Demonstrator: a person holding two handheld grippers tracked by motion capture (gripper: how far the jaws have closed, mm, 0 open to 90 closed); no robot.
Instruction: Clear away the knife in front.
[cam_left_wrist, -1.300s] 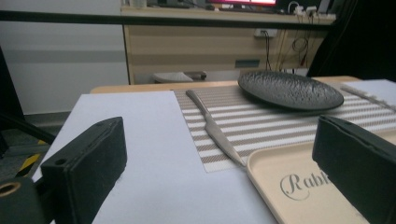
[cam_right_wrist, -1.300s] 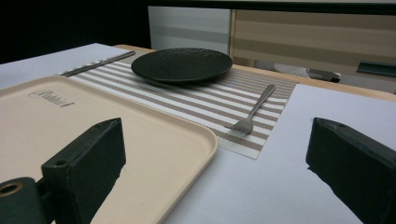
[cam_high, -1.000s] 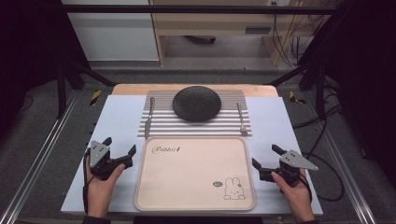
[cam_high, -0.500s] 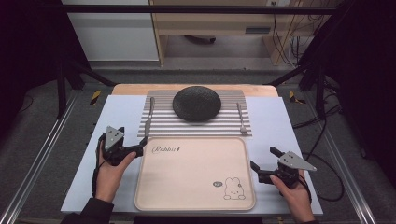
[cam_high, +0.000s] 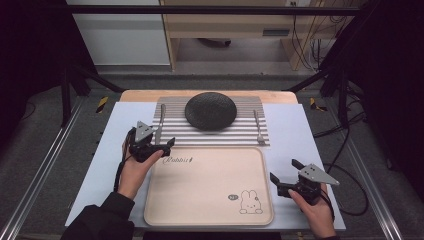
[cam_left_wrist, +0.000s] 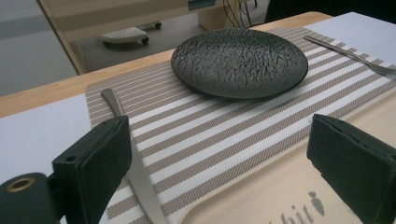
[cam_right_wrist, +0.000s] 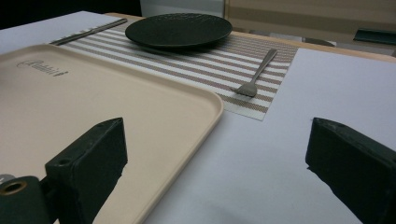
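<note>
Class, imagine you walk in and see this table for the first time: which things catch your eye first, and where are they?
The dark textured plate stands out, set at the far middle of the striped placemat between a knife and a fork. Nearer the person lies a big beige tray with a rabbit drawing in one corner. The left gripper hovers open beside the knife, while the right gripper waits open beside the tray.

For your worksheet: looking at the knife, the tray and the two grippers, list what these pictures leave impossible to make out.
- Knife: the left gripper view hides part of the blade behind a black jaw, and the bottom edge cuts off the tip.
- Tray lettering: too small in the high view, cut off in the left gripper view.
- Left gripper: whether it touches the knife is unclear from above.
</note>
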